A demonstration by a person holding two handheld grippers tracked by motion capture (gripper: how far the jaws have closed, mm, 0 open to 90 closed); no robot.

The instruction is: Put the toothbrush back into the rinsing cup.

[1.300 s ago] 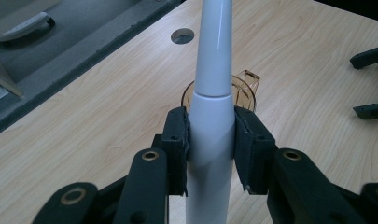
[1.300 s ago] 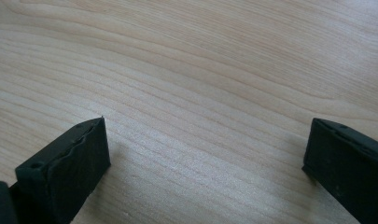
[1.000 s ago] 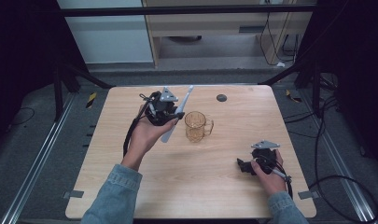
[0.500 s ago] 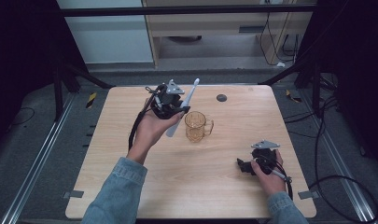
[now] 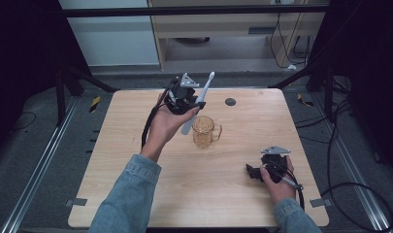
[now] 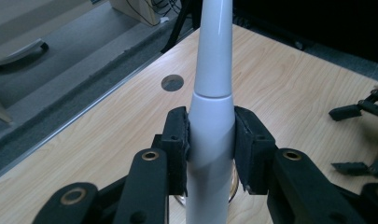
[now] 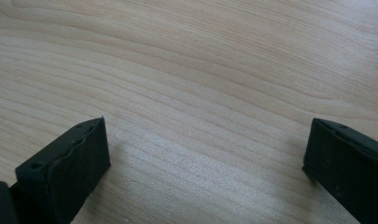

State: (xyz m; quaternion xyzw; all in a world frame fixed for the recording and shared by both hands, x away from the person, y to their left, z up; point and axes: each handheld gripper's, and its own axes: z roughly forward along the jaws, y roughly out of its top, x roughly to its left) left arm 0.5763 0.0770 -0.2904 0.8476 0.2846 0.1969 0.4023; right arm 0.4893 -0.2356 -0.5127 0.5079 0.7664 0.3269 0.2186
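My left tongs (image 5: pixel 196 99), pinching the white toothbrush (image 5: pixel 200 101), have lifted it above the cup (image 5: pixel 204 131); right tongs (image 5: pixel 252 172) wait wide open, empty.

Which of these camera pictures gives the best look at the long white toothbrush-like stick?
The high view: there the whole white plastic stick shows, tilted, held in the left tongs beside the clear amber glass mug. The left gripper view shows just its thick middle clamped between the black pads, top and bottom cut off. The right gripper view shows bare wooden table.
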